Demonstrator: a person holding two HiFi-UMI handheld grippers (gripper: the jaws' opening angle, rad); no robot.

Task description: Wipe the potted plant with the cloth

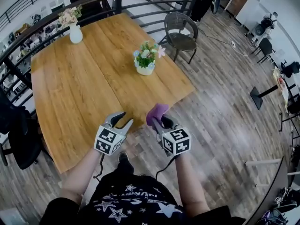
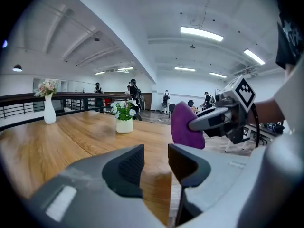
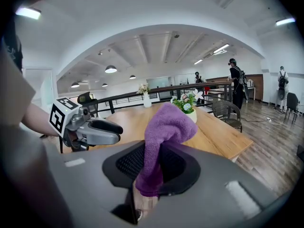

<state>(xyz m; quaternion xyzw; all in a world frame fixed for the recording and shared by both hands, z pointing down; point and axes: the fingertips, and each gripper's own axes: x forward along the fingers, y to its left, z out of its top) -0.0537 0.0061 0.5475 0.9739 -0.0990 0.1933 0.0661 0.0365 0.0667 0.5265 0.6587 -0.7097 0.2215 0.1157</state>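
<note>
The wooden table is seen cornerwise; its near edge runs just beneath both grippers, with plank floor open to the right. A curved railing bounds the far side, a wicker chair stands off the far right corner, and a dark chair sits at the left edge. The potted plant stands on the far right part of the tabletop, close to the right edge and well apart from both grippers, with bare wood between. A white vase of flowers stands at the far left. The left gripper is held with its jaws a narrow gap apart, nothing between them. The right gripper is pinched on a purple cloth, whose free end stands up above the jaws. Black-and-white square markers are carried on each gripper's cube; print on the person's star-patterned shirt cannot be read.
</note>
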